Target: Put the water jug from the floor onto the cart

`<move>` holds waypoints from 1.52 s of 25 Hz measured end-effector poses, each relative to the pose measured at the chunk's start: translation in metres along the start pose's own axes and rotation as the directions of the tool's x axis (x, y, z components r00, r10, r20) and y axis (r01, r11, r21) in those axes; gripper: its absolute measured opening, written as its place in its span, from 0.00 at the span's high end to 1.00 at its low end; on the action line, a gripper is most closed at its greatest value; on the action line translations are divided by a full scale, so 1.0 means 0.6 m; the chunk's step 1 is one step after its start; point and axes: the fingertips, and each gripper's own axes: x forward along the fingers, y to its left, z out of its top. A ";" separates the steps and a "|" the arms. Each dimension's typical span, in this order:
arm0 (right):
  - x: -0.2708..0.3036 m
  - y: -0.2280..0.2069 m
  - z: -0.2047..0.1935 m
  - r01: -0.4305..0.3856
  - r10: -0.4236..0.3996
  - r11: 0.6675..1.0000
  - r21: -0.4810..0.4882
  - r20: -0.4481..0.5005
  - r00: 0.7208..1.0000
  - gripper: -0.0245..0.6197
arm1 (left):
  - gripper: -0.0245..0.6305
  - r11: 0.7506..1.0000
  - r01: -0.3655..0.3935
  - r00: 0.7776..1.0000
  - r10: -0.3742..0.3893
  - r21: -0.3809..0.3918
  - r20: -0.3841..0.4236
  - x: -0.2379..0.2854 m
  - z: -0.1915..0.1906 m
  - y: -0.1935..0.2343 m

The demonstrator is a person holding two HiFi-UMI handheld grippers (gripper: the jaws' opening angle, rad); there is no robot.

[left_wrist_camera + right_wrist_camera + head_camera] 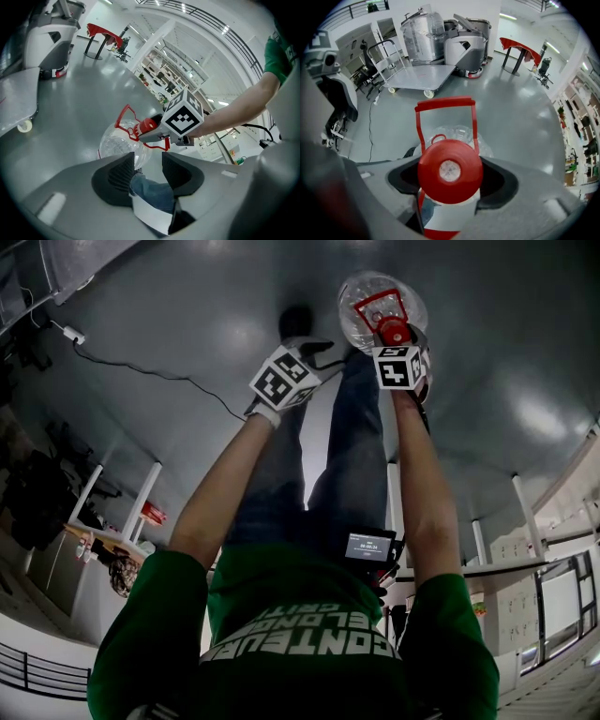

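Clear plastic water jug (380,306) stands on grey floor (187,315) at twelve o'clock, its red cap (450,164) between the wide, unpressing jaws of the right gripper (450,185). Left gripper (147,171) gapes empty. Probably heavy, slick: take the neck.

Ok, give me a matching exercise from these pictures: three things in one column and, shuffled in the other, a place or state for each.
1 cap
2 cart
3 left hand-held gripper

A jaws apart, nothing between them
B between the jaws of the right hand-held gripper
C parked beyond the jug

Pairs: 1-B, 2-C, 3-A
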 end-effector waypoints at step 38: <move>-0.314 -0.005 0.047 0.004 -0.013 0.999 0.039 0.214 0.977 0.49 | 0.71 0.991 -0.027 0.994 0.012 0.134 0.113 -0.161 0.128 -0.134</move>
